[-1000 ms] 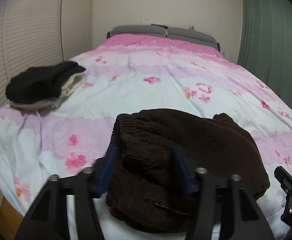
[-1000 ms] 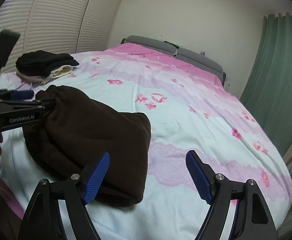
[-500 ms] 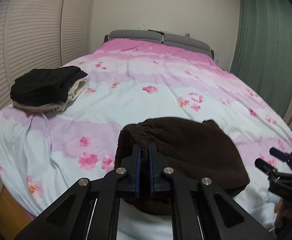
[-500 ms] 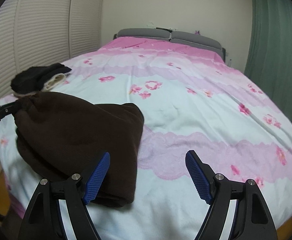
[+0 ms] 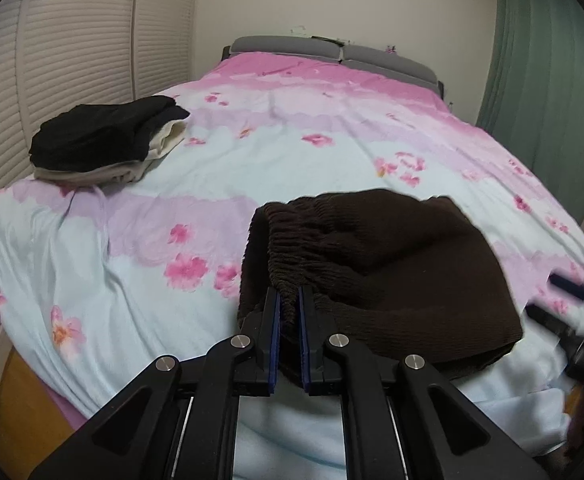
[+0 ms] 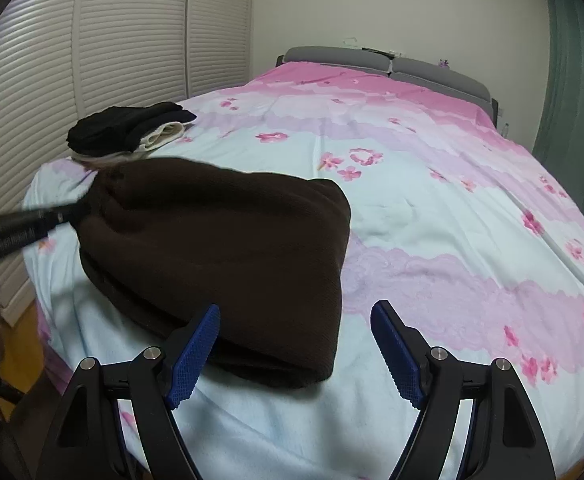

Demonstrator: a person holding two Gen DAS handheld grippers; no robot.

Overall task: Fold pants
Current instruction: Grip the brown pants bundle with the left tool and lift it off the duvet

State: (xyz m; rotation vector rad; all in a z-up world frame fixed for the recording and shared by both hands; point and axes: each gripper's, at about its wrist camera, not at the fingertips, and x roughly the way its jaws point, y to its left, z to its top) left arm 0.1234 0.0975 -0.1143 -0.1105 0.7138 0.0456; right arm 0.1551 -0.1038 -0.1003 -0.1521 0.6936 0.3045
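Dim, soft indoor light; fisheye-bent edges, dark corners, slight motion blur.

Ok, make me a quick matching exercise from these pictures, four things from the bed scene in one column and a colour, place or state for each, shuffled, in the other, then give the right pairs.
Things:
1. brown pants
2. left gripper
3. right gripper
4. black and cream clothes pile

Descriptions:
A. jaws standing open, nothing between them
B. stacked near the bed's edge by the slatted doors
C. bunched on the floral cover at the near end of the bed
D. clamped shut on a gathered waistband

Pairs: 1-C, 2-D, 3-A, 4-B
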